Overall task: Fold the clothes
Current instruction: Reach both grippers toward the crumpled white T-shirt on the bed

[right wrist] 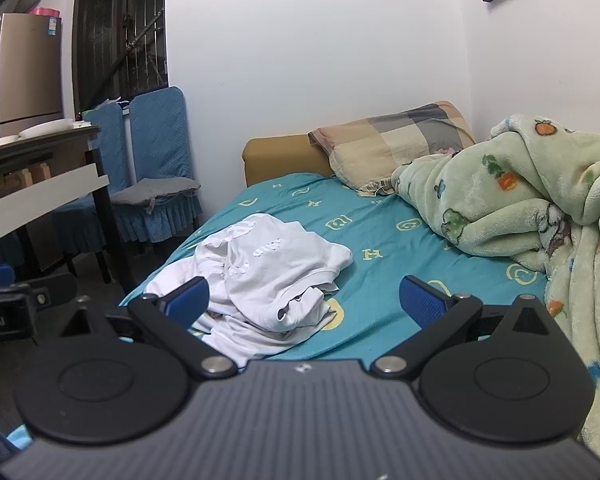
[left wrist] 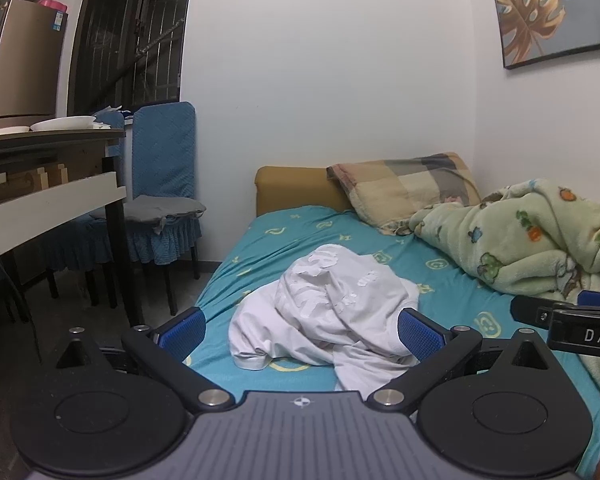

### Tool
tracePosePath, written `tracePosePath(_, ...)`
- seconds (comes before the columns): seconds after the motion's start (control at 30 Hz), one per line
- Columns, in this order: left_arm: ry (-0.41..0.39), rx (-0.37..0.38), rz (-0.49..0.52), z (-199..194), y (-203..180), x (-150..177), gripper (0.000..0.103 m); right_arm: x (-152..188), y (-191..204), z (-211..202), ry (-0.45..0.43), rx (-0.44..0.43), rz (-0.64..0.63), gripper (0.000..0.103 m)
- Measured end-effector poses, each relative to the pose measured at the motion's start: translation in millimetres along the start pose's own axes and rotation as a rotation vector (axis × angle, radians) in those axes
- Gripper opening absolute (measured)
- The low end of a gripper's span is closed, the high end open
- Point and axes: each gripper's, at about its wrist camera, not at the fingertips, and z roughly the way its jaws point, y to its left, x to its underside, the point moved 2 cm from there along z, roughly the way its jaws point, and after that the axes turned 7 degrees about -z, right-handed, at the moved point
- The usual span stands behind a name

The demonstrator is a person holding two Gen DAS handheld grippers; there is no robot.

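With both the left hand-held gripper [left wrist: 300,330] and the right hand-held gripper [right wrist: 304,300] spread wide and empty, pinch the crumpled white shirt [left wrist: 324,304] near the bed's [left wrist: 452,292] front edge at two separate hems to spread it flat.

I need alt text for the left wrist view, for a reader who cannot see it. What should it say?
A crumpled white garment lies on a teal bedsheet, seen between the wide-open jaws of the left gripper, which hold nothing. A checked pillow and a green fleece blanket lie beyond, and blue-covered chairs stand by a table to the left.
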Motion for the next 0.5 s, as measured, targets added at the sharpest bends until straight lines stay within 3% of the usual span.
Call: tracePosePath(0.5, 0.002, 0.013, -0.051, 2.0, 1.6, 4.7, 0.103, -3.3, -0.5, -0.4, -0.028, 0.030, -0.009, 0.103)
